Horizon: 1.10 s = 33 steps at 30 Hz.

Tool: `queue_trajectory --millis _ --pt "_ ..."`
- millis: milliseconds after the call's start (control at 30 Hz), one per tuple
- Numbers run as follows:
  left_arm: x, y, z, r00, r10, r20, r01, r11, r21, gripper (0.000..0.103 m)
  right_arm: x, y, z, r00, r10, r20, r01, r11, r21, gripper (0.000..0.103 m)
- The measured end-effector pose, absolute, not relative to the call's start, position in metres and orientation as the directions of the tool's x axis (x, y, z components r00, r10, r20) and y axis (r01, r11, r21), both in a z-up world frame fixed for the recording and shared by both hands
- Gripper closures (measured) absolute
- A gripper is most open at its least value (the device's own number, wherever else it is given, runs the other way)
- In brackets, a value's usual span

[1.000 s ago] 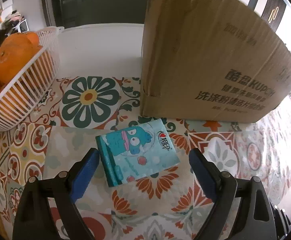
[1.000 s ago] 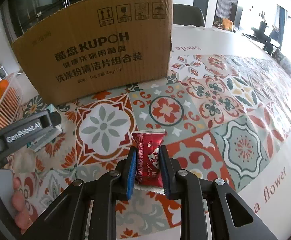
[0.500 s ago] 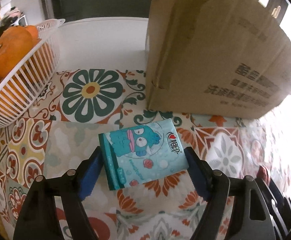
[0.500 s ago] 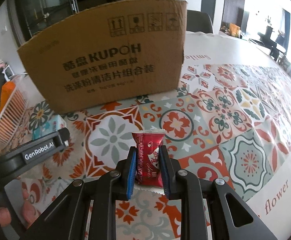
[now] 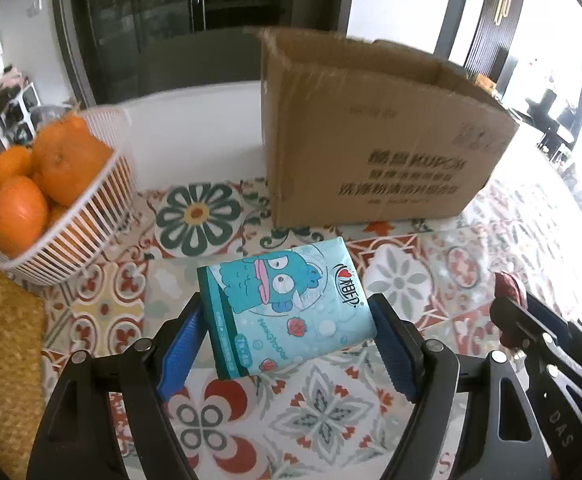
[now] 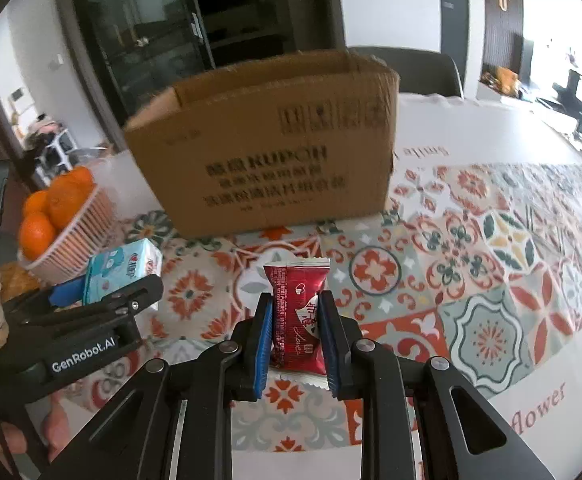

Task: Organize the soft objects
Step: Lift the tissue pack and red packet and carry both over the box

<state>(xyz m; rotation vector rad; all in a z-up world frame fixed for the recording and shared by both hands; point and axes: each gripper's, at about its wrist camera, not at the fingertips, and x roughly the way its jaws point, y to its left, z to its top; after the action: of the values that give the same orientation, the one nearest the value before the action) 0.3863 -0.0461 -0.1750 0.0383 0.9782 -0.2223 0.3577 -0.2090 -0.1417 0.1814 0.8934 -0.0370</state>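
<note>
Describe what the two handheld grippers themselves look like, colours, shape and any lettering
Both are black two-finger grippers with a skeletal frame of triangular cut-outs and silver pivot bolts. The left gripper and right gripper each carry ribbed blue pads on the inner finger faces. Seen from the right wrist, the left one bears white "GenRobot.AI" lettering; "DAS" shows on the right one's side. No sleeve is visible.

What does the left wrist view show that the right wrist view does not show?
Only the left wrist view shows the cartoon fish on the tissue pack and the left gripper gripping both its sides. Only the right wrist view shows the right gripper shut on the red snack packet. Both show the cardboard box and the basket of oranges.
</note>
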Motion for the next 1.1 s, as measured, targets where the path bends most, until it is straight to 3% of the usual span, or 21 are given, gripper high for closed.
queue_trajectory --millis 800,1100 --pt "0.410 -0.070 -0.027 0.748 -0.203 -0.632 0.197 0.977 -0.081 0.024 0.401 -0.237 -0.024 0.789 0.173 -0.589 -0.063 0.977 0.203 0.079" --pt "0.455 -0.085 -0.009 0.736 -0.249 -0.629 0.220 0.967 -0.126 0.024 0.443 -0.251 -0.001 0.810 0.195 -0.554 -0.094 0.974 0.205 0.079"
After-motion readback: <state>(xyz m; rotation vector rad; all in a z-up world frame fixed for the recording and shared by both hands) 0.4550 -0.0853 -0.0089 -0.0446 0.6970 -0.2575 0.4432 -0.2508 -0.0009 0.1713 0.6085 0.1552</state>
